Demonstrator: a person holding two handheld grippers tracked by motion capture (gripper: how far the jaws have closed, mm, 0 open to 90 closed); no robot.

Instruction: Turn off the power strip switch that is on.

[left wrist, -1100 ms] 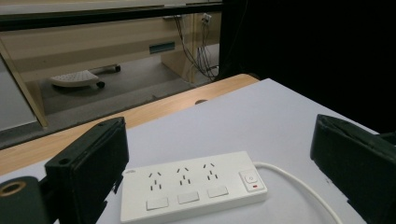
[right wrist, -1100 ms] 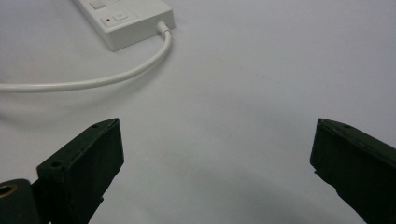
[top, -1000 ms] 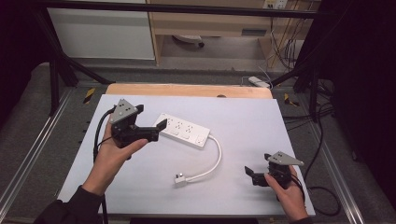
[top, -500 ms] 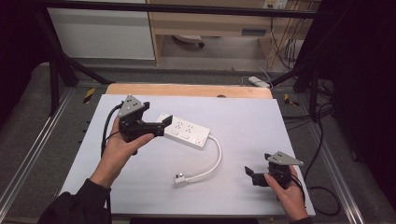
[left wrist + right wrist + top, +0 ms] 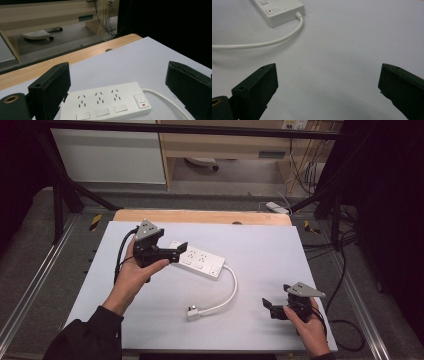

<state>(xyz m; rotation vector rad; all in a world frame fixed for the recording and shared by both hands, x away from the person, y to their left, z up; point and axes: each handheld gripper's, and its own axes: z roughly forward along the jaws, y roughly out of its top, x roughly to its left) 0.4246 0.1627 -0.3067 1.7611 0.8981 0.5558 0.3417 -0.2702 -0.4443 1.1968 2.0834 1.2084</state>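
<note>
— Two grippers are seen; which is nearer the power strip (image 5: pixel 197 259)?

— The left gripper (image 5: pixel 176 251), jaws spread wide, is held at the strip's near end, the long axis running straight ahead between them on the desk (image 5: pixel 260 245).

— And the other?

— The right gripper (image 5: pixel 267 305), likewise released, is kept well apart, past the cord (image 5: pixel 227 290).

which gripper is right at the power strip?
The left gripper: its open jaws reach the near end of the power strip. The right gripper sits apart at the table's near right, beyond the cord.
</note>
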